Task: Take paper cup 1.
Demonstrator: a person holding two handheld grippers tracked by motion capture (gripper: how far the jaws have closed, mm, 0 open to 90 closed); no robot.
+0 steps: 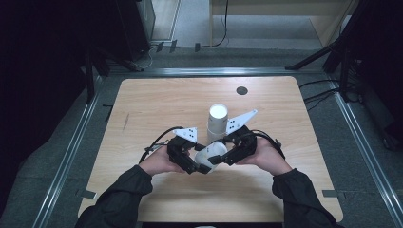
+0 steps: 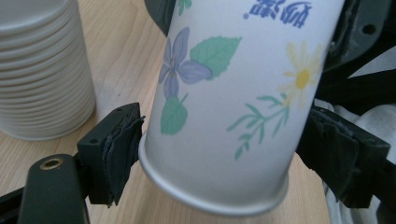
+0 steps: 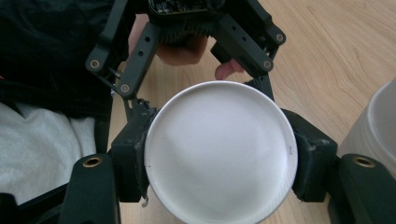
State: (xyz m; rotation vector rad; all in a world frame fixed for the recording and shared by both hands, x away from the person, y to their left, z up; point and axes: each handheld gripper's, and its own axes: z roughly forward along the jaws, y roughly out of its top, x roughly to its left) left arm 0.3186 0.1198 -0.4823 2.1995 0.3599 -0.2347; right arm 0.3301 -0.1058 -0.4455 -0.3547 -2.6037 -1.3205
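Writing in blue runs across the upper wall of the cup [image 2: 224,107], seen upside down in the left gripper view and cut off by the frame edge, so it cannot be read; below it the white wall carries printed flowers: one violet bloom with green leaves, one yellow daisy, and a green sprig between them; no brand can be made out. One cup is held, lying on its side low over the near middle of the table [image 1: 157,99], between the two grippers; from the high view it shows as a white shape [image 1: 209,154] between the hands. One stack [image 1: 217,121] of white cups stands upright just behind it, near the table's centre; in the left gripper view its many nested rims [image 2: 42,70] are too close to count. Left gripper [image 1: 187,159]: jaws clamped across the cup's wall near its rolled rim, a pad pressing on each side. Right gripper [image 1: 233,152]: in its own view the jaws sit against opposite sides of the cup's round white end [image 3: 219,154], gripping it; the left gripper's linkage and a hand [image 3: 184,49] show beyond. One small dark disc [image 1: 242,90] lies on the far part of the table, well apart from the stack. Two hands, two dark sleeves, two grey plates.
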